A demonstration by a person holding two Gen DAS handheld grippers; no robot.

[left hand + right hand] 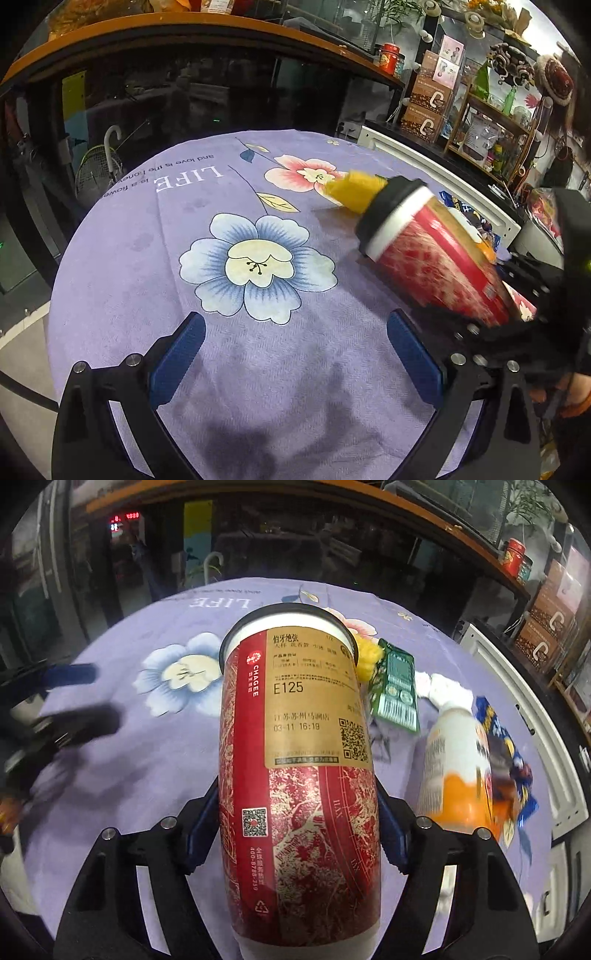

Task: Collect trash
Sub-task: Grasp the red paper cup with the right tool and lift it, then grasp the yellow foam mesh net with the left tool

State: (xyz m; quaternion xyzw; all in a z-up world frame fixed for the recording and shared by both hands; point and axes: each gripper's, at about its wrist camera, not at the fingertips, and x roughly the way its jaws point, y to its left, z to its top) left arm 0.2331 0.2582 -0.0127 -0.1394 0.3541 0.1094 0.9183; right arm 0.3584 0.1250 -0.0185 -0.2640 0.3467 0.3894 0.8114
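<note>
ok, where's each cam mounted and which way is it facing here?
Left wrist: on the left gripper, angled down over the purple floral cloth; its blue fingers stand open and empty, the right gripper enters at right.
Right wrist: on the right gripper, looking along the red cup between its fingers; the left gripper blurs at left.
Shared: cup, cloth, yellow wrapper.

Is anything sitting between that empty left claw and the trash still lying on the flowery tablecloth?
Yes: the tall red paper cup held in the right claw hangs across the way to the yellow crumpled wrapper. The open left claw itself holds nothing.
</note>
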